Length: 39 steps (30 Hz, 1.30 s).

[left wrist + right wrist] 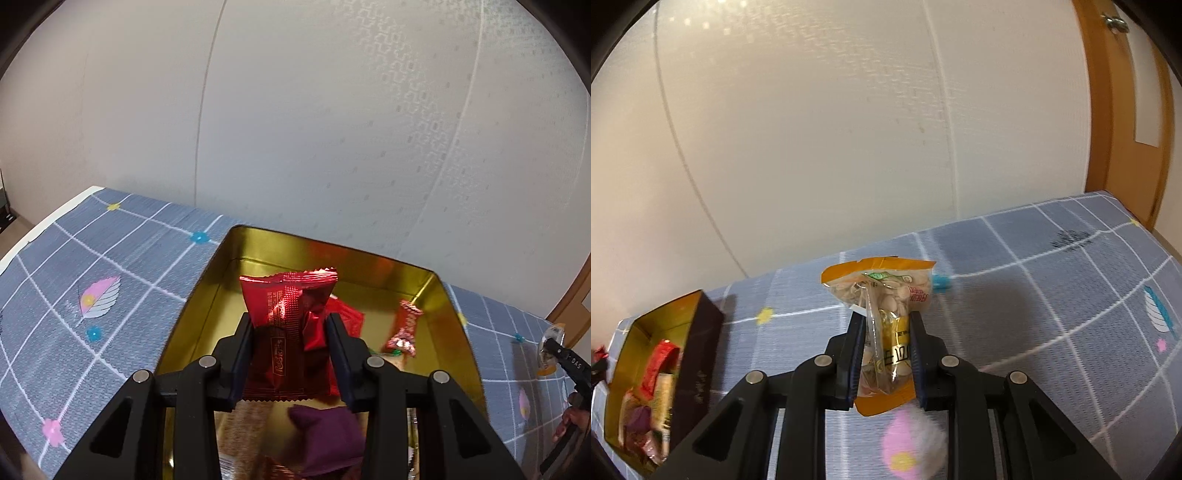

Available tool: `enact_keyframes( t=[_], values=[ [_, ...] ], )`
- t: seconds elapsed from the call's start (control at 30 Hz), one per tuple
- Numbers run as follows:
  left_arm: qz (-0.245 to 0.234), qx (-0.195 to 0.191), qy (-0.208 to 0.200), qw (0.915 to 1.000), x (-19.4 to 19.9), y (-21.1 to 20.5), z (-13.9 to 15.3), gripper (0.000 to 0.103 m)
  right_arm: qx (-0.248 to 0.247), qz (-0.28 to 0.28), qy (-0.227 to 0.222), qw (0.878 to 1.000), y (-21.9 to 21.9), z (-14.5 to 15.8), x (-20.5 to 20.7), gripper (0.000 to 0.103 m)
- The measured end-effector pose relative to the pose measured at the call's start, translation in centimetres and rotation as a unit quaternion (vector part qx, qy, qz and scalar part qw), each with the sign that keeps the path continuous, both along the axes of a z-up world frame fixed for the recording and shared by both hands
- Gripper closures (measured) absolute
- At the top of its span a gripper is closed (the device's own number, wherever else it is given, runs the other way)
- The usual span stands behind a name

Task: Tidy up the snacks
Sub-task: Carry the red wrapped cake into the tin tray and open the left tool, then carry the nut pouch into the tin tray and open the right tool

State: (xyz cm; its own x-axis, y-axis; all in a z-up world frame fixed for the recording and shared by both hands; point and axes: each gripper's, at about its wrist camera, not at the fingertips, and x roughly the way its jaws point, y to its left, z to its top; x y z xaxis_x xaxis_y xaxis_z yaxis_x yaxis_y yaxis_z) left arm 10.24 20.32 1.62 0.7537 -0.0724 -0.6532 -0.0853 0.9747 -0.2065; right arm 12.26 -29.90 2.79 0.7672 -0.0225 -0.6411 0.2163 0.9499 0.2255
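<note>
gold tin [458, 332] holds snacks; left tongs [290, 325] grip red packet [284, 306], right tongs [886, 328] pistachio bag [886, 291].

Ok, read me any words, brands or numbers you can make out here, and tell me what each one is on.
"DAS": on the right gripper, seen from the left wrist.
Red snack packet in the left gripper: print too blurred to read.
Orange nut packet in the right gripper: black characters, unreadable.
Nothing else legible.
</note>
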Motion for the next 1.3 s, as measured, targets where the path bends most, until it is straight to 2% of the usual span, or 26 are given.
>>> enact_keyframes(
  t=[0.43, 0.77, 0.87, 1.1, 1.3],
  values=[
    [0.023, 0.002, 0.031, 0.9992, 2.0, 0.6, -1.2, 0.064, 0.006, 0.045, -0.008, 0.999, 4.8, 0.3, 0.0, 0.080],
    [0.032, 0.009, 0.038, 0.9987, 2.6, 0.5, -1.4, 0.063, 0.005, 0.059, -0.018, 0.998, 5.9, 0.6, -0.1, 0.080],
    [0.033, 0.013, 0.052, 0.9980, 3.0, 0.3, -1.8, 0.061, 0.007, 0.065, -0.021, 0.998, 6.2, 0.9, -0.1, 0.080],
    [0.030, 0.022, 0.059, 0.9976, 2.7, 0.2, -1.8, 0.060, 0.010, 0.081, -0.021, 0.996, 7.5, 1.0, 0.1, 0.080],
    [0.012, 0.022, 0.067, 0.9974, 1.4, 0.2, -1.8, 0.060, 0.034, 0.111, -0.027, 0.993, 9.1, 1.4, 0.3, 0.080]
  ],
)
